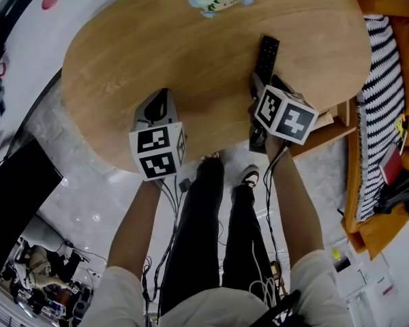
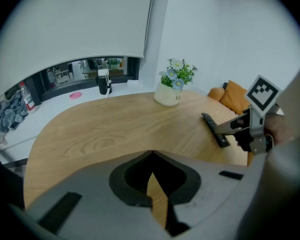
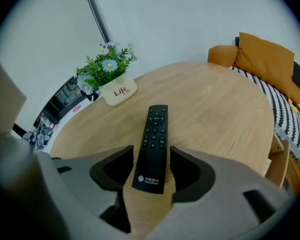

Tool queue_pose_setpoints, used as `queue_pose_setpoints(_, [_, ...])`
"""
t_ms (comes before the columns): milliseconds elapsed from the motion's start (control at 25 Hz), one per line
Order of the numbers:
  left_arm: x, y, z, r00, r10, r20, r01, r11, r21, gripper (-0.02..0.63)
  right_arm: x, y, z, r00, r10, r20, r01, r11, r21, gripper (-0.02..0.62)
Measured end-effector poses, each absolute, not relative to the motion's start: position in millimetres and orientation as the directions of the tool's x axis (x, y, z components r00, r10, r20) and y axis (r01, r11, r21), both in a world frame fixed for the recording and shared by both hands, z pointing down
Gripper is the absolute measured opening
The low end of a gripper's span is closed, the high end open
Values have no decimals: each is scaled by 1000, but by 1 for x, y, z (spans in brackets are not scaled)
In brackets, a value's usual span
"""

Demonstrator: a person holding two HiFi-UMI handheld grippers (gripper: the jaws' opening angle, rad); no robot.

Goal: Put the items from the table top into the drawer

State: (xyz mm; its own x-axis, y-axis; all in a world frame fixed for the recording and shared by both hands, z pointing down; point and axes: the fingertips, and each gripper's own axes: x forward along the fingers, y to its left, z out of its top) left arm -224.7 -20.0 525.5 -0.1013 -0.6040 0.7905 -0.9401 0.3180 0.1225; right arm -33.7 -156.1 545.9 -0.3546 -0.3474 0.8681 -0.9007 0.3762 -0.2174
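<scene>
straddling the black remote [image 3: 152, 151], the right gripper [image 3: 151, 150] has its jaws spread wide, one pad on either side, neither touching it. the remote lies flat on the wooden table [image 1: 157, 53], close to the near edge toward its right end, pointing at the flower pot [image 3: 117, 91]. the left gripper [image 2: 152, 155] hangs by the near edge, jaws pressed together on nothing. likely risks: pads closing too high skate over the slim body, or a skewed squeeze nudges it off the edge.
</scene>
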Motion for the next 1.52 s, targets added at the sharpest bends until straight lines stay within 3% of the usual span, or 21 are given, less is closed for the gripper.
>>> queue_pose_setpoints(240, [-224,-16,532,-94,-591,801,-941,316,123,6,-37,-163,559,-304,-343,889,-915,366,-172,241])
queue_pose_setpoints(520, [-223,-21,533,-92,-590,802,-943,310,120,6,-34,-165,562,-199,-354,914,-919,391,-49,210])
queue_pose_setpoints(920, [-210,-22,531,-81,-591,802,-952,285,115,5,-26,-163,556,-262,-352,899,-884,462,-76,178])
queue_pose_setpoints(1520, [-149,-27,522,-34,-602,798,-974,198,108,5,40,-160,523,-309,-421,853,-906,404,-129,170])
